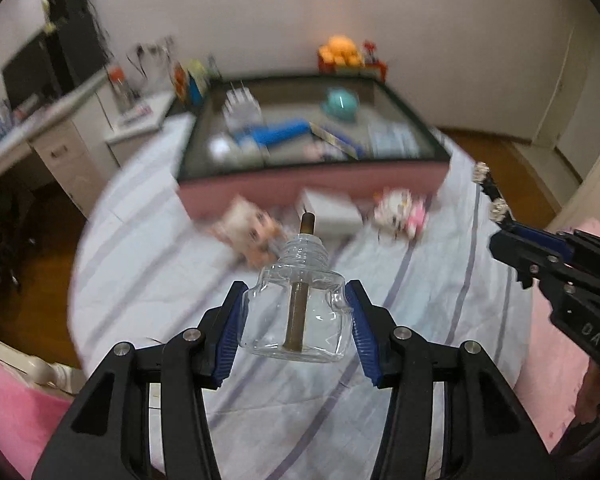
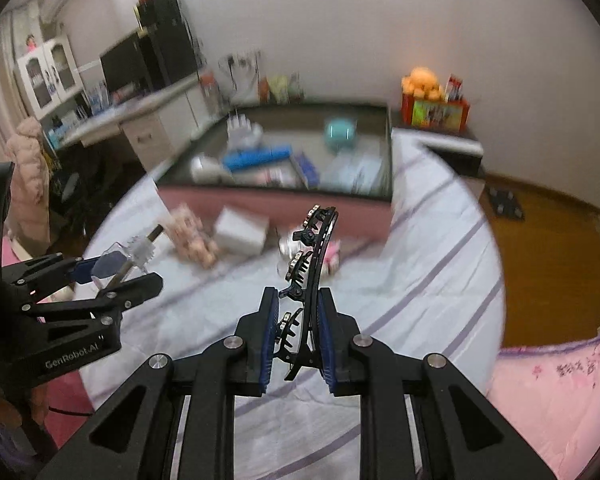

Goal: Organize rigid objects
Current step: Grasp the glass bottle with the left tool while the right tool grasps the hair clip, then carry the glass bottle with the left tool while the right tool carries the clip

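Note:
My left gripper (image 1: 296, 300) is shut on a clear glass bottle (image 1: 298, 312) with a brown wick rod, held above the striped bedsheet; it also shows in the right wrist view (image 2: 122, 260). My right gripper (image 2: 298, 300) is shut on a black hair clip (image 2: 308, 276) with small rhinestone studs, which sticks up past the fingers; the clip also shows in the left wrist view (image 1: 494, 196). Ahead lies a pink storage box (image 1: 312, 184) with a dark rim, holding a teal round object (image 1: 340, 104), a blue item (image 1: 276, 134) and others.
On the sheet before the box lie a doll (image 1: 248, 232), a white box (image 1: 332, 212) and a pink-white plush toy (image 1: 404, 212). A desk with a monitor (image 2: 128, 64) stands at left. An orange plush on a red box (image 2: 432, 100) sits by the wall. Wooden floor at right.

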Demonstrator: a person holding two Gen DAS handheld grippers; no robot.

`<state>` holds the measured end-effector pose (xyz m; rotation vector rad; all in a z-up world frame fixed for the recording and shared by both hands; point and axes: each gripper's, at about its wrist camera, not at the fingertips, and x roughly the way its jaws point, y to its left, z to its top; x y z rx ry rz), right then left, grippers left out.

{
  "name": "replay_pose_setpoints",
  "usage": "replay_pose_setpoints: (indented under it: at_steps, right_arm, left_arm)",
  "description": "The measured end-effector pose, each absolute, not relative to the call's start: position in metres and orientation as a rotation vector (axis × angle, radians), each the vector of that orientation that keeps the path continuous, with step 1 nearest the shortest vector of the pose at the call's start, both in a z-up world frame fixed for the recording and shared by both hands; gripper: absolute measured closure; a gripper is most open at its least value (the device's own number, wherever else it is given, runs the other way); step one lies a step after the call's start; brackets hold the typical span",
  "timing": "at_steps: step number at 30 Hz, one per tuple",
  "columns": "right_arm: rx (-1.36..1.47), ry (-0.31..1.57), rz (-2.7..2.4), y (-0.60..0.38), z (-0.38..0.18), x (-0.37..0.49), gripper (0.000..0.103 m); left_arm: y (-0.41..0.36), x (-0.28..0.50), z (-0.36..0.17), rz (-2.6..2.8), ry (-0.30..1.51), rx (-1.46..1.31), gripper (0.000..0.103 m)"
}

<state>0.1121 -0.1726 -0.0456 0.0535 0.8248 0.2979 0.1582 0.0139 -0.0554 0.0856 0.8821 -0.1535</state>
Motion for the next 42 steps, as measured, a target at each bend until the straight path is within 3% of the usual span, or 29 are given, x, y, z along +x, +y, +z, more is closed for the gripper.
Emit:
replay_pose_setpoints:
  at_steps: [10, 20, 31, 42]
  right_arm:
    - [0.047, 0.602, 0.350, -0.171, 0.015, 0.059, 0.083]
    - [0.054, 0.601, 0.344, -0.171, 0.013, 0.059, 0.083]
    - [0.051, 0.634, 0.340, -0.168, 0.007, 0.161, 0.083]
    - [0.078, 0.826, 0.376, -0.148, -0.055, 0.300, 0.083]
  left_arm:
    - [0.028, 0.109, 0.011, -0.087, 0.660, 0.082, 0.052]
    - [0.026, 0.114, 0.009, -0.108, 0.680, 0.076, 0.052]
    - [0.022, 0.220, 0.001, -0.141, 0.755, 0.047, 0.052]
    - [0.018, 0.343, -0.044, -0.102, 0.917, 0.054, 0.052]
